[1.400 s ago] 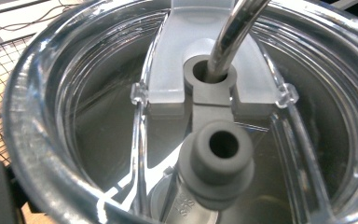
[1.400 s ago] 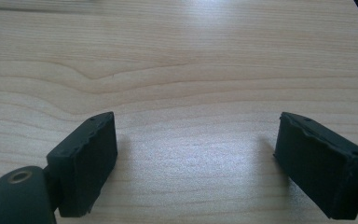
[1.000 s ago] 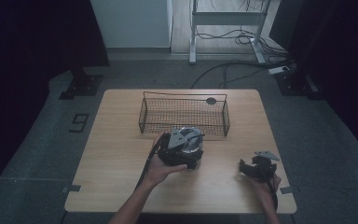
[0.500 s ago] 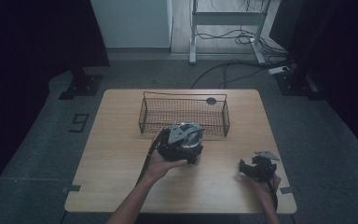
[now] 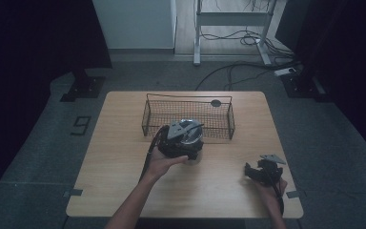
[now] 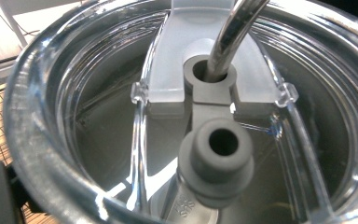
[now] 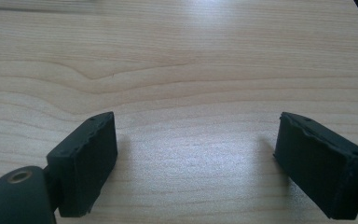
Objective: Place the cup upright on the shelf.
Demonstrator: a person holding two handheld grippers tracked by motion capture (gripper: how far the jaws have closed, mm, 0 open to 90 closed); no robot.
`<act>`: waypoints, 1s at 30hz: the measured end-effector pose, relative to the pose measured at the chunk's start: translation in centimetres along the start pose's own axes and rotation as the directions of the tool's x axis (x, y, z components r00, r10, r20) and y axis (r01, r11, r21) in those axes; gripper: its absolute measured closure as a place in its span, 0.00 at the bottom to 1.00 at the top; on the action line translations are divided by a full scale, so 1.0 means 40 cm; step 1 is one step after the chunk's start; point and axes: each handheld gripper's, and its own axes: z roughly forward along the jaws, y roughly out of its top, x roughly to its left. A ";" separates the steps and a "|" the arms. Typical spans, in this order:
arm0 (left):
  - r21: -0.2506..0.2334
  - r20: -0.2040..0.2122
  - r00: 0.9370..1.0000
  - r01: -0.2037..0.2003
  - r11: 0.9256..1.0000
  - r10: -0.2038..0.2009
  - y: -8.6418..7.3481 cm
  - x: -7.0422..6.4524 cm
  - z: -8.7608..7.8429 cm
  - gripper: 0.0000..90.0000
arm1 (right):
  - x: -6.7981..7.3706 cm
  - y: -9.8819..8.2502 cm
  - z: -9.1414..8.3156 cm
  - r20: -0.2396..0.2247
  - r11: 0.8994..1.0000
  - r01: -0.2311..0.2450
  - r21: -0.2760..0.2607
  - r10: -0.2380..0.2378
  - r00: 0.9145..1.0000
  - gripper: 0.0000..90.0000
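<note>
Item: cup, clear-lidded, with a metal straw.
Lid: transparent, thick rounded rim, moulded ribs across the top, frosted slider plate around the straw hole.
Fittings: grey rubber grommet seats the straw; a second grey plug with an open bore stands just in front of it.
Interior: dull metal wall seen through the lid.
Location: over the middle of the table, just in front of the wire basket, near its front rail.
Left gripper: set against the cup, its body covering most of it in the high view; the left gripper view looks straight down on the lid at very close range.
Left jaws: hidden by the cup; cannot tell whether they pinch it or stand spread.
Left hand: wrapped under the gripper body.
Right gripper: low at the table's right front part, well apart from the cup.
Right jaws: spread wide, bare wood between the pads, holding nothing.
</note>
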 end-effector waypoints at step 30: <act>-0.036 -0.013 0.998 0.054 0.998 -0.054 0.048 0.068 0.018 0.04 | -0.001 0.001 0.001 0.008 1.000 -0.004 0.001 0.003 1.000 0.14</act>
